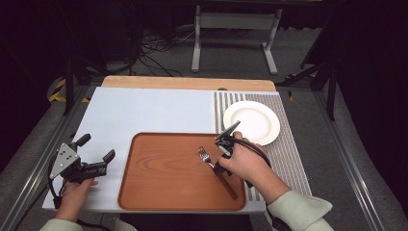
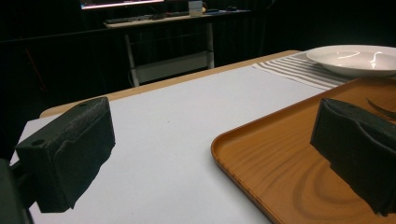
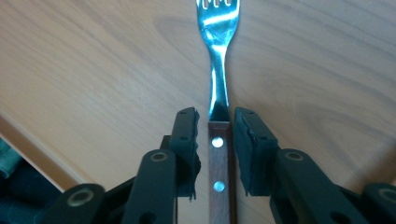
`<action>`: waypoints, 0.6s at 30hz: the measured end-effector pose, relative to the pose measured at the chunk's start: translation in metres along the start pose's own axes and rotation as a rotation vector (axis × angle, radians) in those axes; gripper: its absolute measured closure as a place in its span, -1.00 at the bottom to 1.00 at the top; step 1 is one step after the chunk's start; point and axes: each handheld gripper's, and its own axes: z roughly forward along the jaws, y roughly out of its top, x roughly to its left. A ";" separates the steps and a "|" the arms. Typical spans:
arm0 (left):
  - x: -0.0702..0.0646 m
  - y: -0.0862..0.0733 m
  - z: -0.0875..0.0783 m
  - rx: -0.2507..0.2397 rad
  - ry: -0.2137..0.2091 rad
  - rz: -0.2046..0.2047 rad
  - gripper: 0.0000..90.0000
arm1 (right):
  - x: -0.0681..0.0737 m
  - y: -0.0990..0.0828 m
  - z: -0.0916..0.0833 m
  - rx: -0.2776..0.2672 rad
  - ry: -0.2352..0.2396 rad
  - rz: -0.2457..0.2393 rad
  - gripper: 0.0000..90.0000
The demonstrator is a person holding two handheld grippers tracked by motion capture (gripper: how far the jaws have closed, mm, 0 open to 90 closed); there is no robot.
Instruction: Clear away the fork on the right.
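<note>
1. Wood-handled fork (image 1: 217, 169) lies flat on the brown tray (image 1: 159, 187), over at the tray's three o'clock side, tines aimed toward eleven o'clock and handle trailing to five.
2. Right gripper (image 3: 215, 149) is down over that fork, and in the right gripper view its fingers (image 3: 186, 144) straddle the top of the riveted handle, just below the steel neck.
3. A thin gap shows on each side of the handle, so the fingers bracket it and are not pressing on it.
4. From the high view the right hand (image 1: 245, 163) covers the middle of the fork, with the tines poking out at its ten o'clock.
5. Left gripper (image 1: 94, 161) sits at the tray's nine o'clock, off its edge, above the pale mat on the bench (image 1: 144, 108).
6. Its fingers (image 2: 70, 149) stand spread wide with nothing between them, one of them over the tray's rim.
7. White plate (image 1: 252, 121) rests on the striped placemat (image 1: 288, 154) at the tray's one o'clock, close to the right hand.
</note>
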 end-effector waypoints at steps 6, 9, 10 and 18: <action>0.000 0.000 0.000 -0.001 0.000 -0.001 -0.99 | 0.001 0.000 -0.002 -0.016 0.005 -0.020 0.33; 0.000 0.000 0.000 0.001 0.000 0.000 -0.99 | 0.002 -0.001 -0.004 -0.056 0.014 -0.050 -0.09; 0.000 0.000 0.000 -0.001 0.000 -0.001 -0.99 | 0.004 -0.002 -0.004 -0.095 0.025 -0.072 -0.29; 0.000 0.000 0.000 -0.002 0.002 -0.001 -0.99 | 0.008 0.000 -0.013 -0.260 0.019 -0.289 -0.70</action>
